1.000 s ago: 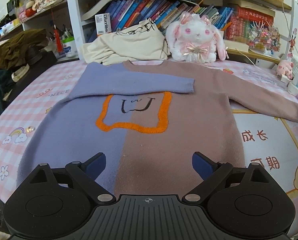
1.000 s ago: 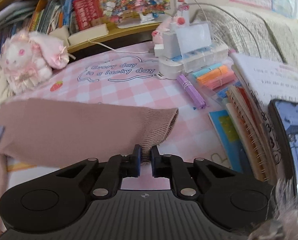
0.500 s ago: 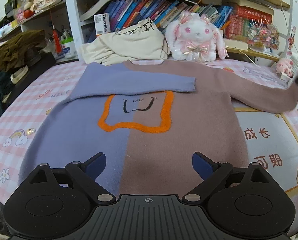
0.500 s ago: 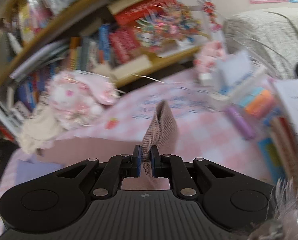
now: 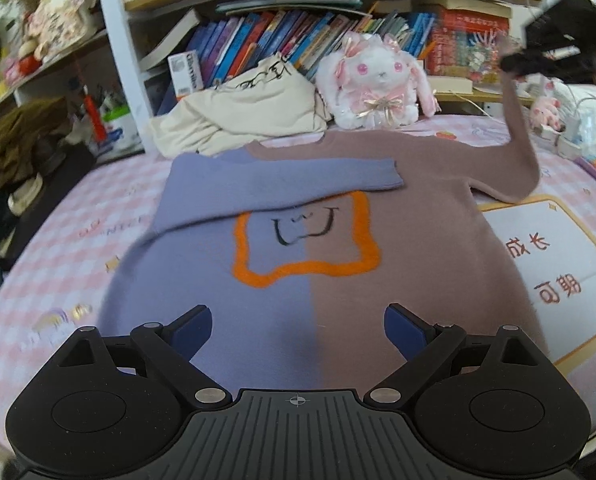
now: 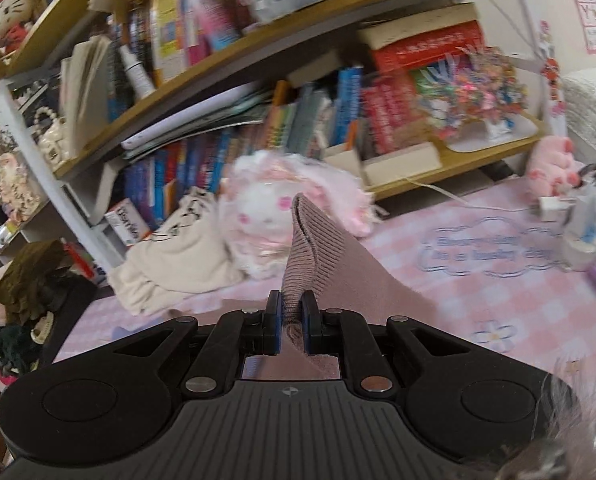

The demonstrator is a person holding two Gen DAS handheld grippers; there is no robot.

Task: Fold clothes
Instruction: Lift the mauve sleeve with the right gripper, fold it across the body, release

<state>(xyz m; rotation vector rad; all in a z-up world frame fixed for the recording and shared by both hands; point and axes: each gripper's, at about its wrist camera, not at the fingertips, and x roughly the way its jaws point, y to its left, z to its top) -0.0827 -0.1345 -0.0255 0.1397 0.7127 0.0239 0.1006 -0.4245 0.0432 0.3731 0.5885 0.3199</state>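
A sweater (image 5: 298,248), half lavender-blue and half mauve with an orange square and a face on the chest, lies flat on the pink checked cloth. Its blue sleeve (image 5: 282,182) is folded across the chest. My left gripper (image 5: 297,326) is open and empty above the hem. My right gripper (image 6: 291,322) is shut on the ribbed cuff of the mauve sleeve (image 6: 310,256). In the left wrist view the right gripper (image 5: 538,54) holds that sleeve (image 5: 520,152) up in the air at the far right.
A cream garment (image 5: 242,120) and a pink plush rabbit (image 5: 378,84) sit behind the sweater before a bookshelf (image 5: 298,44). Dark clothes (image 5: 14,152) pile at the left. A charger and small items (image 6: 570,216) lie at the right.
My right gripper has lifted the mauve sleeve cuff off the cloth and swung it up and leftward. The left gripper has stayed open over the hem.
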